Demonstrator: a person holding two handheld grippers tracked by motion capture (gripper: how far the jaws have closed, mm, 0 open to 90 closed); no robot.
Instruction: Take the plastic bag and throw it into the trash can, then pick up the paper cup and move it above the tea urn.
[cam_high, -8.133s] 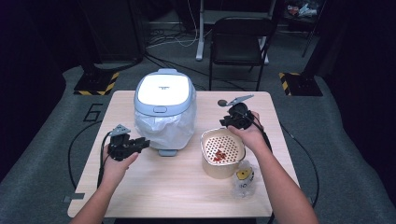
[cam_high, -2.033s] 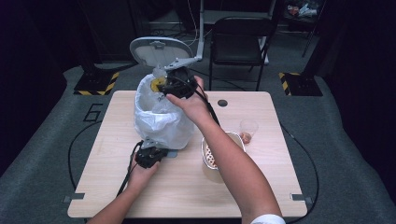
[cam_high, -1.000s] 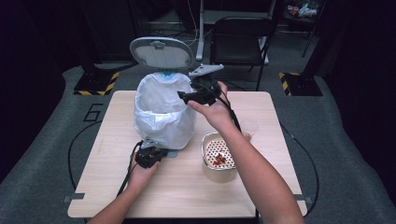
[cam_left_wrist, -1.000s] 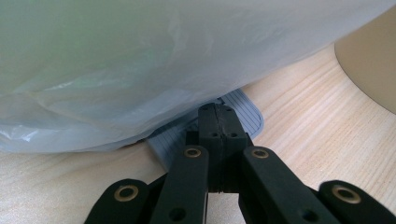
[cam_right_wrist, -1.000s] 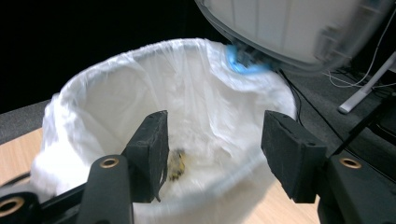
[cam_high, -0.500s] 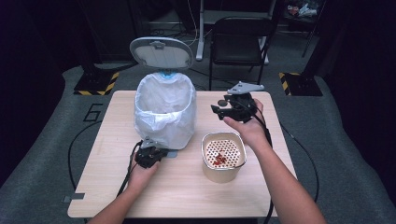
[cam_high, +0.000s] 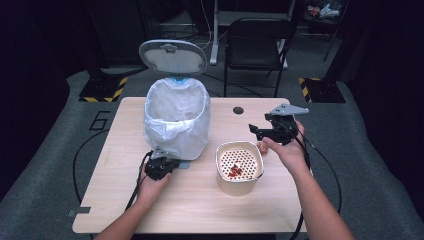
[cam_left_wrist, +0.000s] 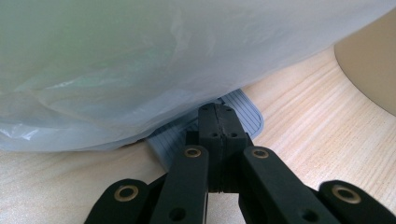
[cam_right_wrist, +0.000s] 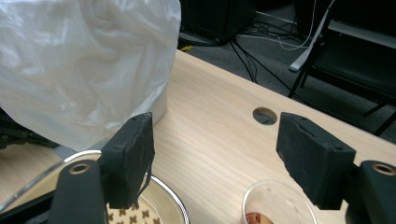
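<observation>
Bright table, dark surroundings, soft focus

Floor: grey carpet (cam_high: 45, 165) around the desk (cam_high: 200, 200)
Chair: black (cam_high: 257, 45), behind desk
Light: dim room, lit desk

Black fingers (cam_right_wrist: 128, 158), brass rivets, trailing black cables

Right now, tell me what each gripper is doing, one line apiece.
Left gripper: shut, tips pressing the bin's pedal, nothing held.
Right gripper: open, jaws have just been opening, nothing between them, above the small cup.
</observation>
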